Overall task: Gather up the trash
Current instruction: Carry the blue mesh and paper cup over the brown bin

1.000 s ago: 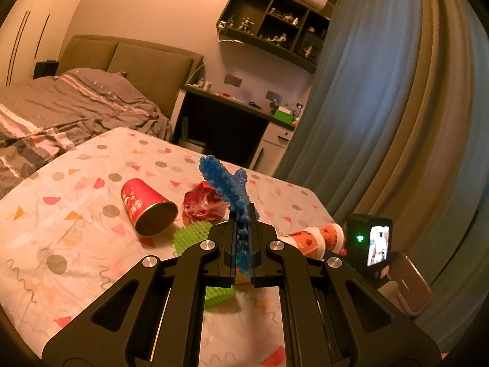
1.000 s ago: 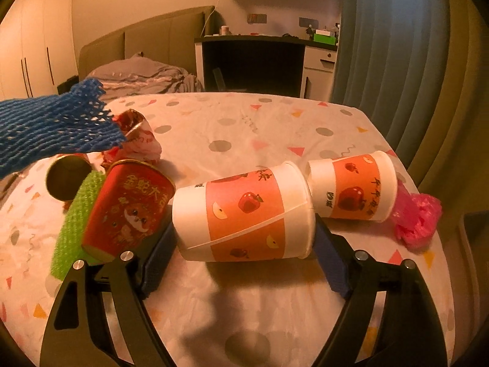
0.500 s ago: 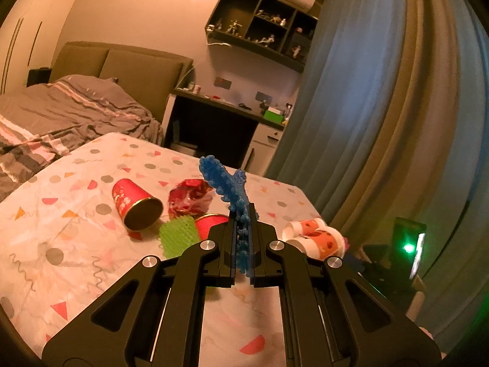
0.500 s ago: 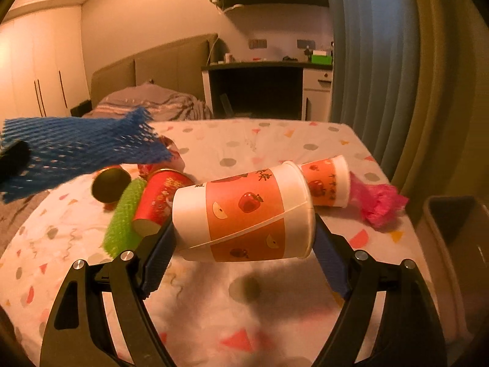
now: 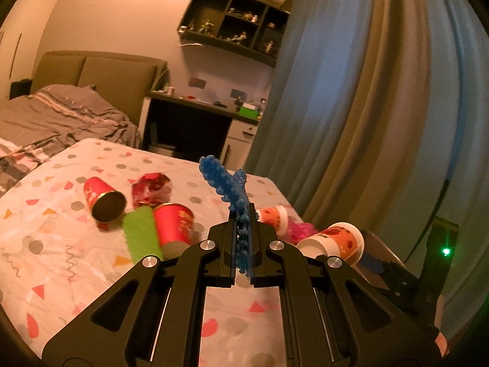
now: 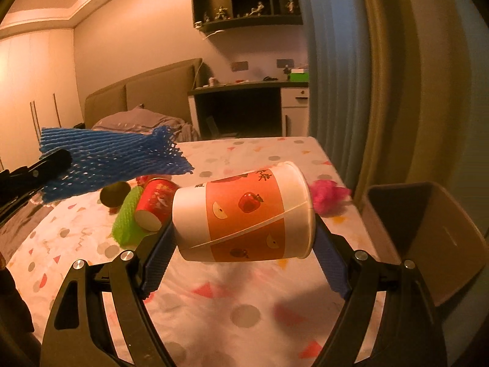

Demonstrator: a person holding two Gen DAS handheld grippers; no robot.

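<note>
nearby, bin (image 6: 428,238) seemingly empty, cup (image 6: 244,214) gripped

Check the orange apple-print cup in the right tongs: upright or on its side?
On its side. The cup lies crosswise, clamped end to end between the right tongs, rim toward the right pad, above the bedspread.

The blue foam net (image 5: 224,183) is a soft, open mesh, rough-edged. Beside it, the orange-banded cup (image 6: 244,211) looks like smooth matt paper. Beyond the cup, a red cup (image 5: 105,197) shows a glossy gold lining. A matt printed cloth covers the counter (image 5: 45,244); the claw pads (image 6: 331,270) are textured blue.
</note>
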